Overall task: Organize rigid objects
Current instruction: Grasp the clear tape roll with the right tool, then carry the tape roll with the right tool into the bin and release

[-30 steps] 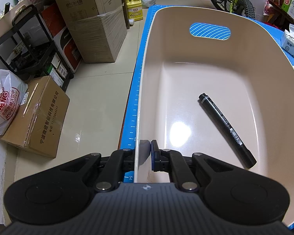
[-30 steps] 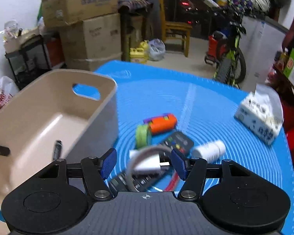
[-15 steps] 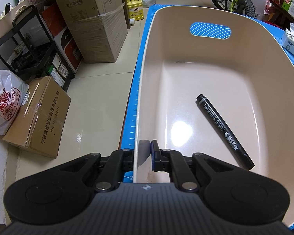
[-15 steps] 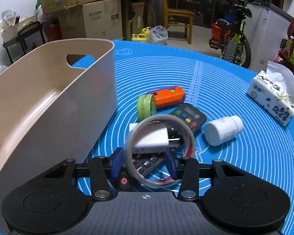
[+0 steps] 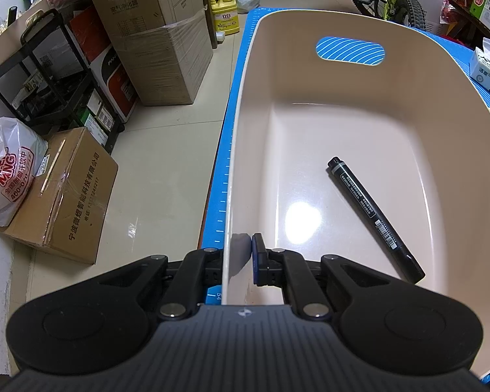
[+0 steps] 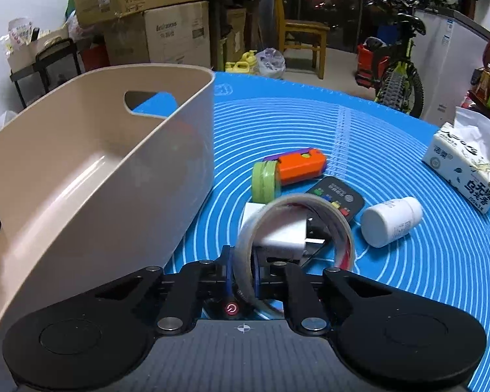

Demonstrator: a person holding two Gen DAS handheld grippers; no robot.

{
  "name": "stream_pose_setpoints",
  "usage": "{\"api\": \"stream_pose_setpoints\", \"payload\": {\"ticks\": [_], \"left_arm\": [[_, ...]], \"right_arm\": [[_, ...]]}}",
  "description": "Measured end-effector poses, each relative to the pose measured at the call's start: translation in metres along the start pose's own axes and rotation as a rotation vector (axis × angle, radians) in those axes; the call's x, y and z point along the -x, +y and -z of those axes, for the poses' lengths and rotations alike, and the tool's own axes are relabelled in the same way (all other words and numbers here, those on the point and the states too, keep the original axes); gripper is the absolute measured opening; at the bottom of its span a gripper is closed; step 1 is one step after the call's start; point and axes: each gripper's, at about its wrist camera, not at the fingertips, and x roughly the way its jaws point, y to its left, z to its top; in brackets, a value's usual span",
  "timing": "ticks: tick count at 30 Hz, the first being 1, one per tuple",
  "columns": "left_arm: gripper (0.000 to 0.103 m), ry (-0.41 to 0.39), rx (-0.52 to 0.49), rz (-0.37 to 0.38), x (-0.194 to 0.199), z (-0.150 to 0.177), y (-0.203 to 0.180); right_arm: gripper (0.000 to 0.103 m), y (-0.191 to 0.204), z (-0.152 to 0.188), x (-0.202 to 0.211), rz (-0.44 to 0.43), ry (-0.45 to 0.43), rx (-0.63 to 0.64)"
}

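The left gripper (image 5: 241,254) is clamped tight on the near wall of the beige plastic bin (image 5: 408,75), one pad outside the rim, one inside. Down on the bin's floor lies a black marker pen (image 5: 374,214), slanting from about eleven o'clock to five o'clock, off to the right of that grip and apart from it. Over on the other side, the right gripper (image 6: 243,269) has just been closing, and there it is: its blue pads now pinch the near band of a clear roll of adhesive tape (image 6: 297,228), which stands on edge over the blue silicone mat with white rings (image 6: 408,277). Through the roll's hole shows a white plug adapter (image 6: 282,233), resting on a black remote control with coloured buttons (image 6: 338,196). At twelve o'clock from the roll sit a green tape roll (image 6: 264,181) and, touching it, an orange block with a purple strip (image 6: 302,165). At two o'clock a white plastic bottle (image 6: 390,222) lies on its side. The bin (image 6: 91,176) stands at ten o'clock, just beside the cluster.
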Motion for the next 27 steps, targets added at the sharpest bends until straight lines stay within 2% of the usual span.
{"api": "stream_pose_setpoints", "payload": {"ticks": [2,10,18,27], "left_arm": [[0.011,0.001,0.001,0.001,0.000,0.000,0.000],[0.011,0.000,0.000,-0.001,0.000,0.000,0.000],[0.011,0.001,0.002,-0.001,0.000,-0.001,0.000],[0.011,0.001,0.000,-0.002,0.000,-0.001,0.000]], "right_arm": [[0.018,-0.006,0.000,0.006,-0.004,-0.013,-0.040],[0.018,-0.015,-0.001,0.034,0.007,-0.109,-0.116],[0.018,-0.008,-0.023,0.077,-0.013,-0.238,-0.117],[0.018,0.025,-0.049,0.098,-0.065,-0.249,-0.082]]}}
